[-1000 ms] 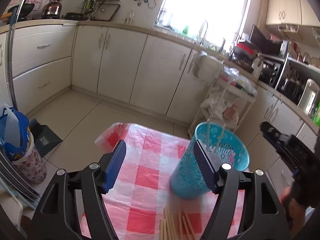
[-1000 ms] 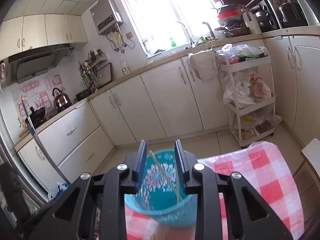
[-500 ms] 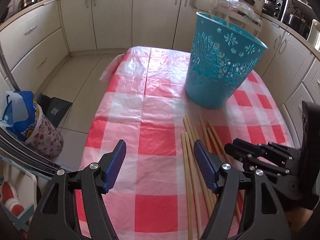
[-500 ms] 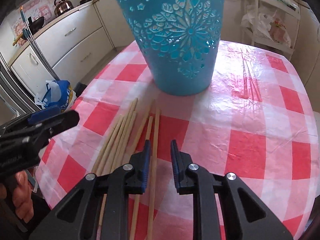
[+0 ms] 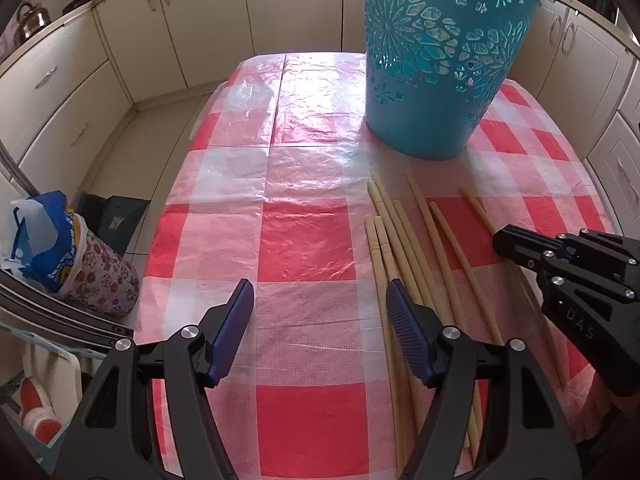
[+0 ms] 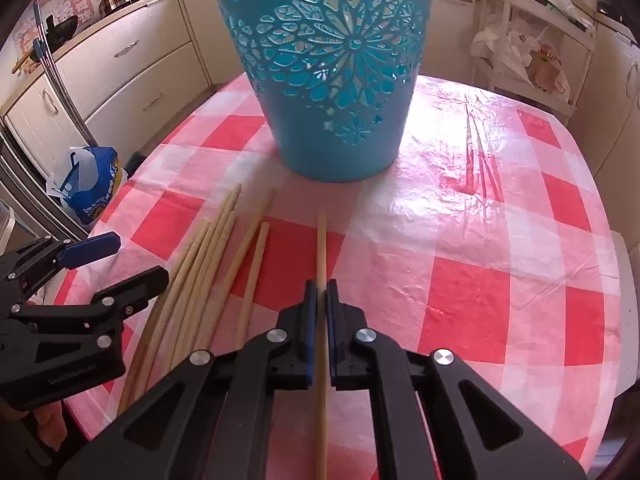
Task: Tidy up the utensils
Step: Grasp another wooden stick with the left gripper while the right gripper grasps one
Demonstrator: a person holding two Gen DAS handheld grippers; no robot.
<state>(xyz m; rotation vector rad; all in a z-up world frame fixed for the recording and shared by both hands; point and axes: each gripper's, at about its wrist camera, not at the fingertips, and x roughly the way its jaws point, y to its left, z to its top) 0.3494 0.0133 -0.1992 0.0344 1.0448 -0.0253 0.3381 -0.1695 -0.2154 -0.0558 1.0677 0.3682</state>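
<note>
Chopsticks (image 6: pixel 208 276) lie before a blue basket (image 6: pixel 332 80); right gripper (image 6: pixel 321 294) pinches one chopstick (image 6: pixel 321 248), left gripper (image 5: pixel 320 312) gapes empty.

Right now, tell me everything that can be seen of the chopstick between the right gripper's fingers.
The chopstick is a plain, pale stick that looks like wood or bamboo, slender and straight. The right gripper is shut on it, blue pads pressing both sides, and it runs back between the fingers. Its far end points toward the blue basket without reaching it. It lies low along the red-and-white checked tablecloth, apart from the other chopsticks beside it.
</note>
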